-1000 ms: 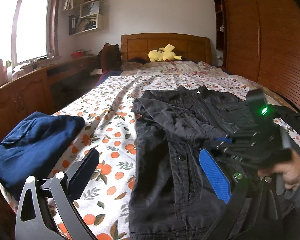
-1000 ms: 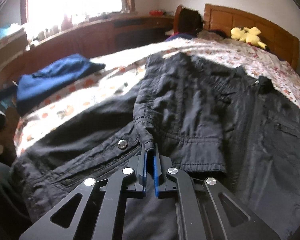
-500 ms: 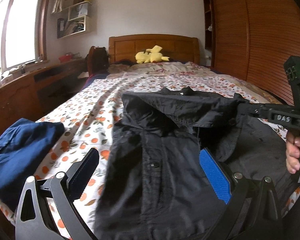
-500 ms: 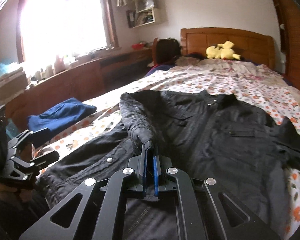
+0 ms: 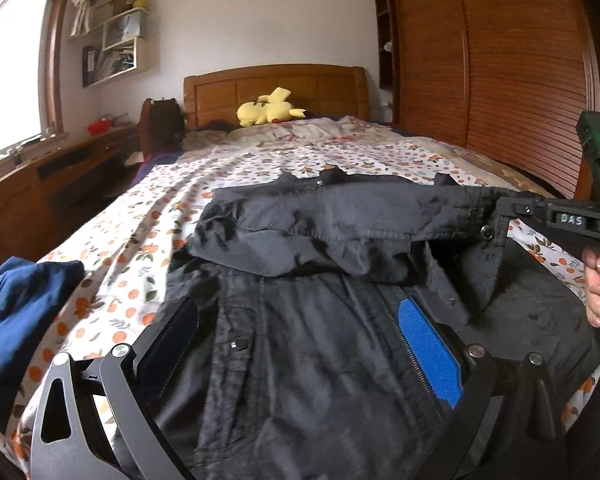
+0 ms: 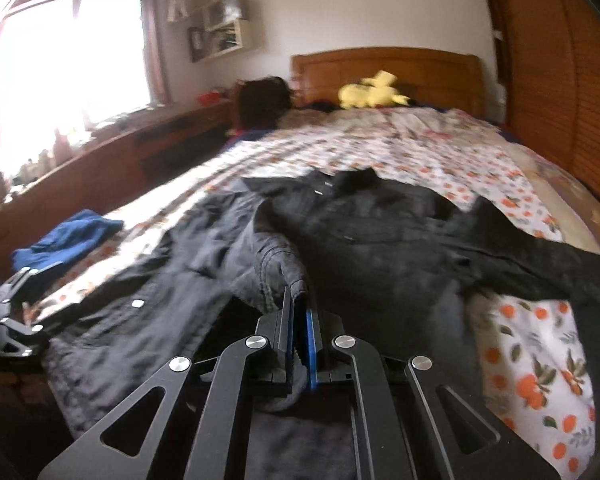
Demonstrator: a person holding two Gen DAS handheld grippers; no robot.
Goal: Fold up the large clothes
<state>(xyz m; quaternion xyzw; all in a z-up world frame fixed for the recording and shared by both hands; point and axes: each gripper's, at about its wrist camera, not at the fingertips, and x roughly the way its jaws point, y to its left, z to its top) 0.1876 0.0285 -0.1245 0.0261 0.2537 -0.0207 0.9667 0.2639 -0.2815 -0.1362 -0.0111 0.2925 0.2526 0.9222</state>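
A large black jacket [image 5: 308,344] lies spread on the bed, front up; it also shows in the right wrist view [image 6: 380,240]. My right gripper [image 6: 299,304] is shut on the cuff of the jacket's left sleeve [image 6: 276,264] and holds it stretched across the jacket's chest toward the right side. In the left wrist view the right gripper [image 5: 504,210] shows at the right edge with the sleeve [image 5: 340,216] pulled taut. My left gripper [image 5: 300,328] is open and empty, low over the jacket's lower front.
A folded blue garment [image 5: 16,312] lies at the bed's left edge. The bed has an orange-print sheet [image 5: 148,232]. A yellow plush toy [image 5: 266,112] lies by the wooden headboard. A wooden wardrobe [image 5: 500,72] stands on the right, a desk [image 5: 40,176] on the left.
My right gripper has carried the sleeve cuff up and across the jacket to the right, stretching the sleeve over the chest. My left gripper stayed open and shifted a little over the jacket.
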